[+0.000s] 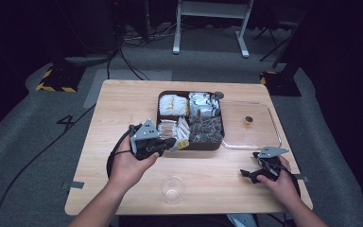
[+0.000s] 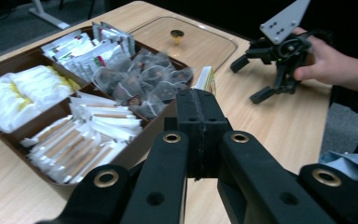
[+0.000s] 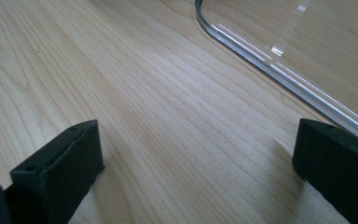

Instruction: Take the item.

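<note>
The packet (image 2: 207, 78), yellow-edged, stood pinched between the closed jaws of the left gripper (image 1: 171, 143) at the front edge of the brown box (image 1: 217, 144), mid-table; the right gripper (image 1: 254, 166) rested near the table's (image 1: 123, 104) front right corner, jaws wide and empty, beside the clear lid (image 1: 276, 130); a plastic cup (image 1: 172, 189) stood at the front edge.

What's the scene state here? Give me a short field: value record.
left gripper: jaws shut, nothing visibly between them, at the near edge of the brown tray
right gripper: jaws open, empty, low over the table
brown tray: four compartments of packets and tea bags
yellow-edged packet: standing at the tray's near corner by the left jaws
clear lid: flat on the table right of the tray, small knob on top
plastic cup: upright near the table's front edge, looks empty
</note>
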The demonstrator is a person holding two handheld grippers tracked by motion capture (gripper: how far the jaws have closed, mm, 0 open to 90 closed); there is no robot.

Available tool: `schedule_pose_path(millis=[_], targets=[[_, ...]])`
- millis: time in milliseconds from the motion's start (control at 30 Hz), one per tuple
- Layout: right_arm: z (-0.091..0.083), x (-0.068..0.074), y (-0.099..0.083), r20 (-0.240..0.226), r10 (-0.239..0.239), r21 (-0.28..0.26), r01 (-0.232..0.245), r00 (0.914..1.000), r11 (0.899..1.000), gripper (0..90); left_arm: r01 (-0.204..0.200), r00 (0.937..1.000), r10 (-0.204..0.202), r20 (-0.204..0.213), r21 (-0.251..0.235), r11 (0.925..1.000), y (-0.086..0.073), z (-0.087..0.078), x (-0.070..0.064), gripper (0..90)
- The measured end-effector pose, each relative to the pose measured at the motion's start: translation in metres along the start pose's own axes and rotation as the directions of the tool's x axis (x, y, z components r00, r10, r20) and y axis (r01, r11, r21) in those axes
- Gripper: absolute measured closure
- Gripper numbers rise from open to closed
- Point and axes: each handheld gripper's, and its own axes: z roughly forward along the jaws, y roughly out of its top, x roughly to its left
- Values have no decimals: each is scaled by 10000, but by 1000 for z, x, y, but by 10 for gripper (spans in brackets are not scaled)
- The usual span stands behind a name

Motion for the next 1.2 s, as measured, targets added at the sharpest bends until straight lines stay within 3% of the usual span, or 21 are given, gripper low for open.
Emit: schedule_pose_path(millis=[267, 633, 1200], targets=[[0, 0, 0, 8, 10, 0, -10, 10000, 10000, 16, -263, 9995, 266, 148, -177, 9995, -14, -5, -25, 900], [0, 0, 0, 9, 10, 0, -10, 10000, 10000, 15, -239, 9990, 243, 385, -111, 9997, -35, -10, -48, 900], [0, 0, 0, 6, 10, 1, -10, 10000, 10000, 16, 219, 9980, -219, 597, -5, 9998, -62, -11, -58, 900]])
